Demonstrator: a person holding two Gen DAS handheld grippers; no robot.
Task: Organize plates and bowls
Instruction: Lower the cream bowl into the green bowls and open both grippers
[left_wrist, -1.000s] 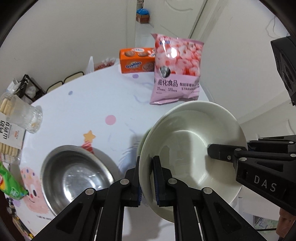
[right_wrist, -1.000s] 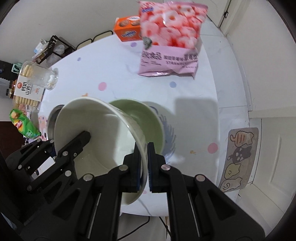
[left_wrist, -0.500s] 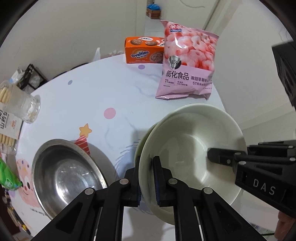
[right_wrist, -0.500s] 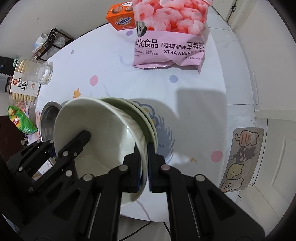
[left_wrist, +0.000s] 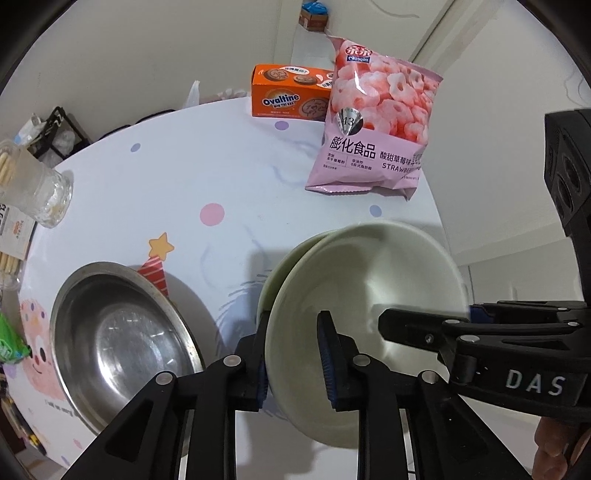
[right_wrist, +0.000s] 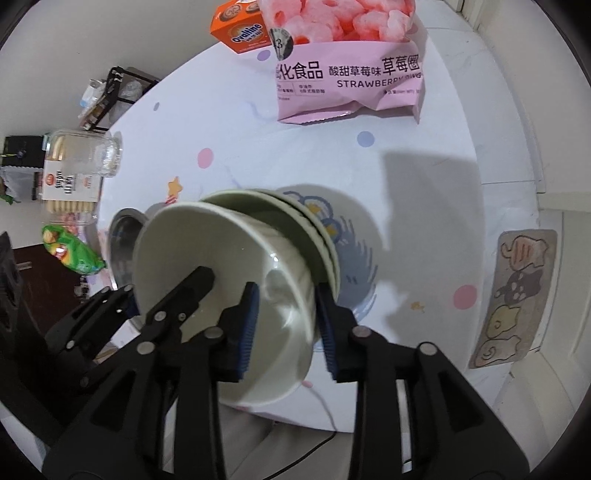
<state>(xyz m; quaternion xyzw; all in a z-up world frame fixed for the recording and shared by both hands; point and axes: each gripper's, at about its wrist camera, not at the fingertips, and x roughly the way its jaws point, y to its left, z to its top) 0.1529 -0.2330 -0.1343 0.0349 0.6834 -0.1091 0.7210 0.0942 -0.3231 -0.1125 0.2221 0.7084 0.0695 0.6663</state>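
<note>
Straddling opposite rims of one pale-green ceramic bowl (left_wrist: 373, 284) at five o'clock on the round patterned surface (left_wrist: 177, 192), both grippers' fingers are opening: left gripper (left_wrist: 291, 354), right gripper (right_wrist: 284, 325). One steel bowl (left_wrist: 114, 339) sits at eight o'clock.

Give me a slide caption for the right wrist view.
Both claws opening around the white bowl, nested on stacked bowls.

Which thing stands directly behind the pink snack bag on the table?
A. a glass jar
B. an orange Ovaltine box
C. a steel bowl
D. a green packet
B: the orange Ovaltine box stands at the table's far edge, partly hidden behind the pink snack bag.
</note>
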